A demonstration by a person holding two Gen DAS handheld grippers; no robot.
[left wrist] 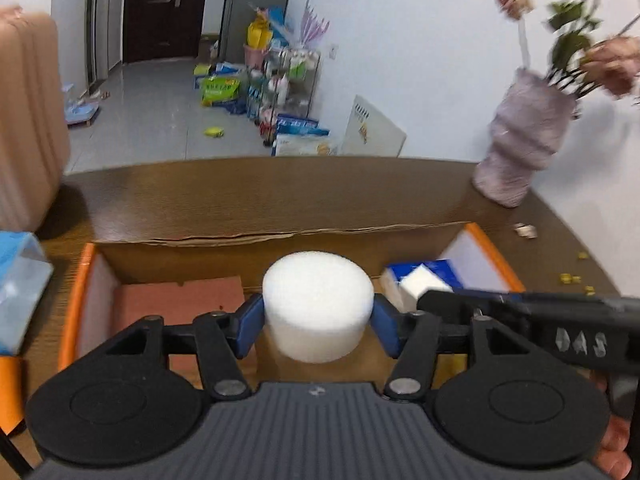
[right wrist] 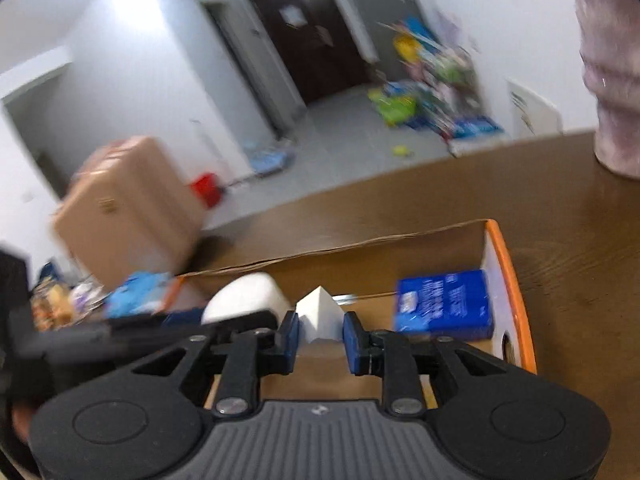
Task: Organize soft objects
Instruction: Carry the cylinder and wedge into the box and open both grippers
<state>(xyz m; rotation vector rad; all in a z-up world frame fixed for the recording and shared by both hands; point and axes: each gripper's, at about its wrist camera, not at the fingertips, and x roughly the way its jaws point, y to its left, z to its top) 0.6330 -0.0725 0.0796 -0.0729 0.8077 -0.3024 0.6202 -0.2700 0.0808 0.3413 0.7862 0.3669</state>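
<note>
1. Left gripper has its fingers clamped on a white foam cylinder, held over the cardboard box on the bench.
2. Right gripper pinches a white foam wedge, also over the box.
3. I'd lower each one close to the floor before letting go, clear of the blue tissue pack.
4. Motion blur everywhere; the box floor under both pieces is hidden.

Brown wooden bench ran to far edge. Lilac ribbed vase with flowers stood far right on bench. Tan suitcase stood at far left. Dark door beyond grey floor; cluttered wire rack against white wall.
</note>
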